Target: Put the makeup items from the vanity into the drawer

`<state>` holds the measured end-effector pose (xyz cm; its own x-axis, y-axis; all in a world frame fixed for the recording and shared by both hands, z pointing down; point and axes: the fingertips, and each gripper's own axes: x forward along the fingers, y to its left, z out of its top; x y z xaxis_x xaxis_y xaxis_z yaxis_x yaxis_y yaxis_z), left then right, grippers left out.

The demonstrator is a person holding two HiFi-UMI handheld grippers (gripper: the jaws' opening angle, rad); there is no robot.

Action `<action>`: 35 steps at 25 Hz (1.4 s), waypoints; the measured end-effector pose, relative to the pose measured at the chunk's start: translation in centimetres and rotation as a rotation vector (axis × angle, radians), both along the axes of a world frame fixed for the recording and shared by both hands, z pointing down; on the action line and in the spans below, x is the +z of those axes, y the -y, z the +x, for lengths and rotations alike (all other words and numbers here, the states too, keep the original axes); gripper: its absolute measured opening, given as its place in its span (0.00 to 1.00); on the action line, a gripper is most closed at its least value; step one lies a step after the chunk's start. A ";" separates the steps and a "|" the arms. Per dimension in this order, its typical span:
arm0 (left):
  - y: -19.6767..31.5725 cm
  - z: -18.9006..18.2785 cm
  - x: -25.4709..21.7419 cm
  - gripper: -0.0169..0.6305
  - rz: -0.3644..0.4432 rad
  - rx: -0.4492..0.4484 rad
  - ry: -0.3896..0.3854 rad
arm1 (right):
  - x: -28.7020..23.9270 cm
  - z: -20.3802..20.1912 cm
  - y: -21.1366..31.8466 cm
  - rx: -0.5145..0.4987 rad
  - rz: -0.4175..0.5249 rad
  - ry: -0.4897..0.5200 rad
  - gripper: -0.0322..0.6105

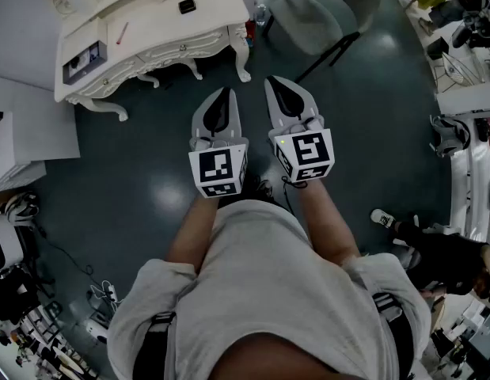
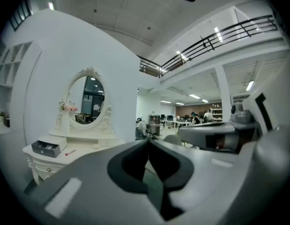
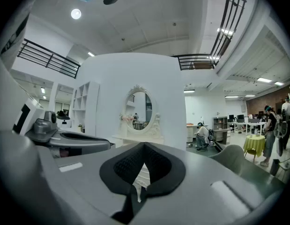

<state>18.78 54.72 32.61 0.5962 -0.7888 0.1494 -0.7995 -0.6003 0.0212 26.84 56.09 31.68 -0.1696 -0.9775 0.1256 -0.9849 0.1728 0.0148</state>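
As the left hand-held gripper [image 1: 223, 93] and right hand-held gripper [image 1: 275, 81] sit side by side over the dark floor [image 1: 150, 172], both have jaws pressed together, empty. Ahead, well apart from them: white desk [image 1: 161, 24] carrying a grey box [image 1: 81, 60], a pink stick [image 1: 122, 32] just beside it, a small black item [image 1: 187, 6] farther right. Grey chair [image 1: 324, 10] right of desk.

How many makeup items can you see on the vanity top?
2: a pink stick beside the grey drawer box, and a small black case farther along the vanity top. Others may be hidden.
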 end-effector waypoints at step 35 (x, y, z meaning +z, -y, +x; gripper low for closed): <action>36.1 -6.8 6.4 0.03 -0.181 -0.100 0.102 | 8.3 -7.3 38.2 -0.313 -0.258 -0.065 0.05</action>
